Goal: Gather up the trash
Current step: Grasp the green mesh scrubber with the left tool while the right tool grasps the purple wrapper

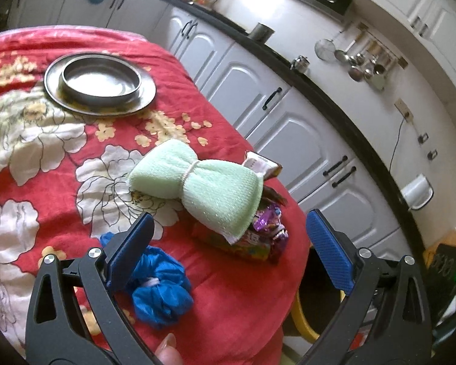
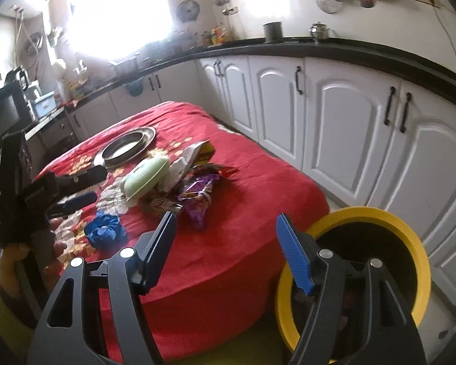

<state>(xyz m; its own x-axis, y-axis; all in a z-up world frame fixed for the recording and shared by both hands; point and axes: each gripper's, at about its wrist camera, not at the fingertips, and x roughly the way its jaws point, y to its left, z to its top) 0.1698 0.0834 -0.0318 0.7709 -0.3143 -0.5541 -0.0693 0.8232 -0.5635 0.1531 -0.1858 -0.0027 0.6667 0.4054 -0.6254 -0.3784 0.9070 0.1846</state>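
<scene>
Crumpled snack wrappers (image 1: pixel 267 234) lie near the table's right edge, partly under a green scrub cloth (image 1: pixel 197 185). They also show in the right wrist view (image 2: pixel 197 194). A crumpled blue plastic bag (image 1: pixel 159 286) lies by my left gripper's left finger. My left gripper (image 1: pixel 231 243) is open and empty just above the table, short of the wrappers. My right gripper (image 2: pixel 226 243) is open and empty over the table's near edge. A yellow-rimmed bin (image 2: pixel 410 243) stands on the floor at its right. The left gripper also shows in the right wrist view (image 2: pixel 73 200).
A steel plate with a bowl (image 1: pixel 100 82) sits at the far side of the red flowered tablecloth (image 1: pixel 60 167). White cabinets (image 2: pixel 349 115) under a black counter run along the right. The bin shows below the table edge in the left wrist view (image 1: pixel 304 319).
</scene>
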